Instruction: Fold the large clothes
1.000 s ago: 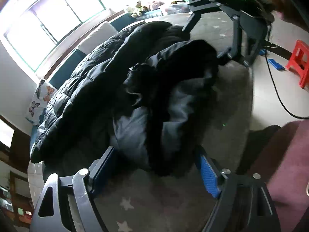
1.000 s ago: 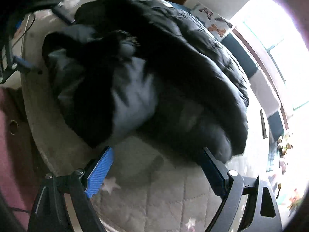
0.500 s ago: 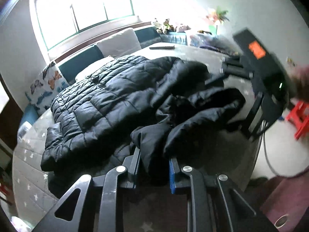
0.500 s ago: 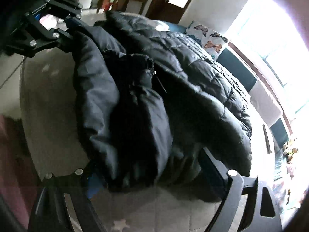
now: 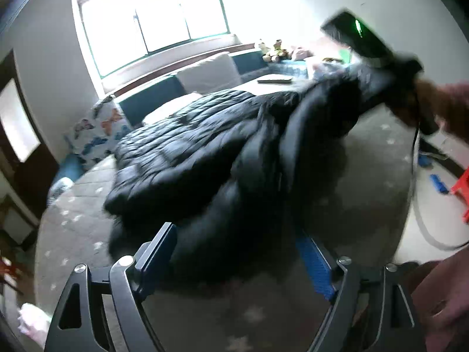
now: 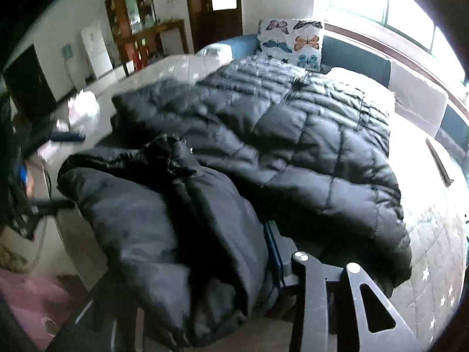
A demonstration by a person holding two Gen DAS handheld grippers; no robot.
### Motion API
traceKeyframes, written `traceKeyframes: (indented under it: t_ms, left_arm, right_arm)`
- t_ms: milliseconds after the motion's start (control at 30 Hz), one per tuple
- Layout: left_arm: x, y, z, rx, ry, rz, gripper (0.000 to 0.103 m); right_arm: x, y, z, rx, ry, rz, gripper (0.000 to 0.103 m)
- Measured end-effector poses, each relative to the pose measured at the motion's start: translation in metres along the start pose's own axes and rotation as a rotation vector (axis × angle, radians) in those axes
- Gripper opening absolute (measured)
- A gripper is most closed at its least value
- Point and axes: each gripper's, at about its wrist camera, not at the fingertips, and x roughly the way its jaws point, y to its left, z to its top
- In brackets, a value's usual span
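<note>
Since half a second ago, your left gripper (image 5: 237, 252) has released and stands apart around a blurred fold. Your right gripper (image 6: 234, 267) appears clamped on the black puffer jacket (image 6: 263, 152), which lies on the bed (image 6: 433, 234). Expect bulky, soft, slippery fabric; grip the hem edge.

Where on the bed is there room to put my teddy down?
The starry bed cover lies bare to the right of the black puffer jacket, toward the window side. Another bare strip runs left of the jacket, below the butterfly pillow. The middle is crowded: the jacket covers it, and the bunched part sits between both hand-held grippers.
</note>
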Motion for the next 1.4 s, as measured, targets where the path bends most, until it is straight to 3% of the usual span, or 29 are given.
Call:
traceKeyframes:
  t_ms: [100, 367, 433, 467, 600, 933, 1267, 1400]
  left_arm:
    - [0.007, 0.003, -0.014, 0.041, 0.029, 0.118, 0.089]
    - [0.043, 0.011, -0.030, 0.152, 0.038, 0.269, 0.089]
    - [0.049, 0.013, -0.032, 0.190, 0.015, 0.299, 0.080]
    - [0.051, 0.013, -0.033, 0.207, 0.009, 0.286, 0.064]
    - [0.047, 0.013, -0.036, 0.205, -0.017, 0.279, 0.044]
    - [0.003, 0.019, -0.052, 0.111, -0.069, 0.243, 0.039]
    - [-0.101, -0.004, -0.107, 0.012, -0.068, 0.162, 0.039]
    - [-0.122, -0.013, -0.122, 0.009, -0.049, 0.158, 0.039]
  right_arm:
    - [-0.004, -0.004, 0.014, 0.029, -0.028, 0.018, 0.041]
    - [0.001, -0.015, 0.033, 0.051, -0.052, 0.020, 0.041]
    - [0.000, -0.016, 0.033, 0.054, -0.053, 0.021, 0.041]
    - [0.000, -0.016, 0.032, 0.059, -0.053, 0.021, 0.041]
    - [-0.001, -0.010, 0.022, 0.063, -0.078, -0.011, 0.037]
    - [-0.028, 0.020, -0.006, 0.020, -0.121, -0.040, 0.030]
    - [-0.086, 0.069, -0.045, -0.080, -0.115, 0.036, 0.025]
    - [-0.092, 0.079, -0.062, -0.057, -0.101, 0.067, 0.024]
